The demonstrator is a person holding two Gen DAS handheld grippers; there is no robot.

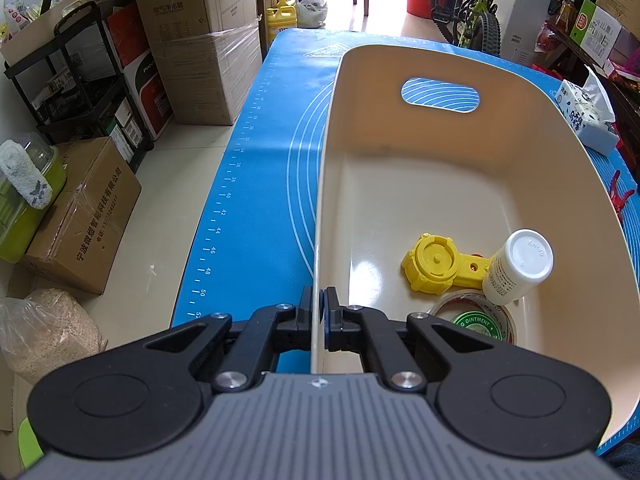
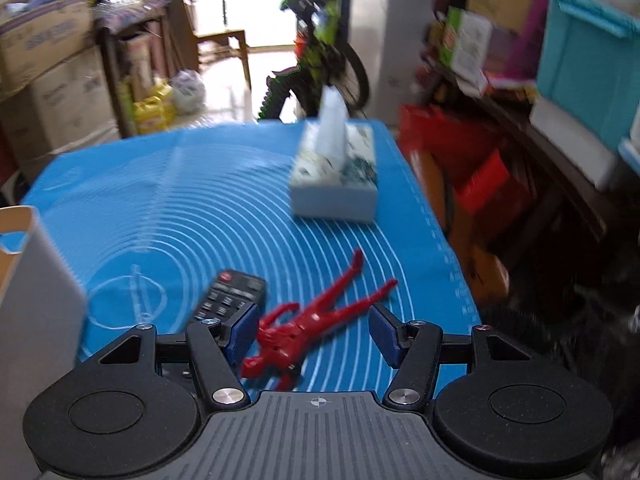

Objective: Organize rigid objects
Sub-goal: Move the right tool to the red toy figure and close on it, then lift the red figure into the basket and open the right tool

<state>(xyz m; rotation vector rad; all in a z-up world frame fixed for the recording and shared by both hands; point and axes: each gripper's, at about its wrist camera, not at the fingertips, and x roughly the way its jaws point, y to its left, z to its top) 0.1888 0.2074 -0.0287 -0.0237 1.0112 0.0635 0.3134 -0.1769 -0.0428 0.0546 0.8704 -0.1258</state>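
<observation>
On the blue mat, my left claw pinches the bin wall while my right claw hangs released over the red figure, which I must grasp next.

One cream bin holding three items: one yellow toy, one white bottle, one tape roll. On tabletop: one remote, one red figure, one tissue box.

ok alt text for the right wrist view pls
The open right gripper hovers over a red action figure lying on a blue mat. A black remote control lies just left of it, a tissue box farther back, a beige bin at left.
</observation>
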